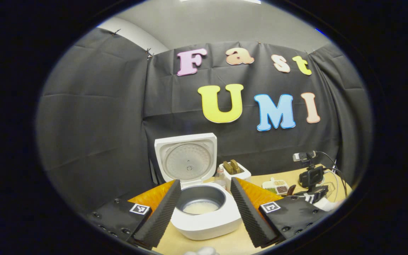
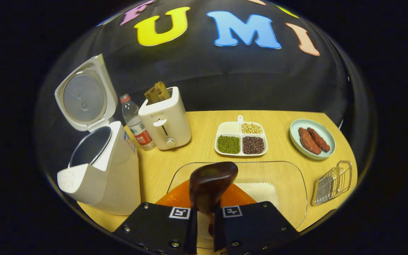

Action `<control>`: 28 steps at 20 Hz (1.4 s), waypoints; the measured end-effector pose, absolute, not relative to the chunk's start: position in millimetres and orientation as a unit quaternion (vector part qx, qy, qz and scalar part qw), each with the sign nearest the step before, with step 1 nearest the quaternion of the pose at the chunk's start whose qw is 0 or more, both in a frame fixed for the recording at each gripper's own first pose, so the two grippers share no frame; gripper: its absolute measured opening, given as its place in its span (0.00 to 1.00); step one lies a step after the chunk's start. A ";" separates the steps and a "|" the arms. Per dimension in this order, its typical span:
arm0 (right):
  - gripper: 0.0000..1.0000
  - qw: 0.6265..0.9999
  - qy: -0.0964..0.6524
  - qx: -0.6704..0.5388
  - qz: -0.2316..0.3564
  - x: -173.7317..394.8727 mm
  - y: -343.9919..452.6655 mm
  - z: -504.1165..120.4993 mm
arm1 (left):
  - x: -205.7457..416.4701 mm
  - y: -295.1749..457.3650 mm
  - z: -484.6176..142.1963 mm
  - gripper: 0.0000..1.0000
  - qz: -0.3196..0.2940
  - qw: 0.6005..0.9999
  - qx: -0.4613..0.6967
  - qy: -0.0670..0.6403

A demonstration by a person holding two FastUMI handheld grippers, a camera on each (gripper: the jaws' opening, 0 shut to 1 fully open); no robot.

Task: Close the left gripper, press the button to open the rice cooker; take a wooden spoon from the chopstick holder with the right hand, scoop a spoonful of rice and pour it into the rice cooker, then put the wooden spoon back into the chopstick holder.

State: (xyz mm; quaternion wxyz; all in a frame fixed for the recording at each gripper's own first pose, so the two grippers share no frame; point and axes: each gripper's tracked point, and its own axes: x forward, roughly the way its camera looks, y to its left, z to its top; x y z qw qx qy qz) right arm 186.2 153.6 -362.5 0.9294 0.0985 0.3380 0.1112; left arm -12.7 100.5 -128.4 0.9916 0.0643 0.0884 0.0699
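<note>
Left hand-held gripper spread wide at the bottom of the left gripper view, framing the white rice cooker at lower centre on the worktop, lid raised upright, a little rice in the pot. Right hand-held gripper clamped on the handle of the wooden spoon at lower centre of the right gripper view, bowl up over a clear container of rice. Rice cooker at left, then a bottle, toaster, divided dish of beans and grains; plate at right.

Wooden spoon handle hidden between the jaws (glass dish edge-cropped).
</note>
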 end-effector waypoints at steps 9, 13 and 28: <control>0.18 0.849 0.359 0.374 0.099 191.1 126.2 -371.5 | -5.9 88.4 -125.2 0.96 0.058 0.992 0.067 0.094; 0.18 0.817 0.351 0.447 0.098 190.6 111.2 -369.2 | -3.2 81.8 -121.3 0.99 0.052 0.991 0.079 0.091; 0.18 0.729 0.308 0.598 0.123 194.3 88.6 -359.4 | -2.3 69.1 -108.7 0.98 0.044 0.991 0.093 0.082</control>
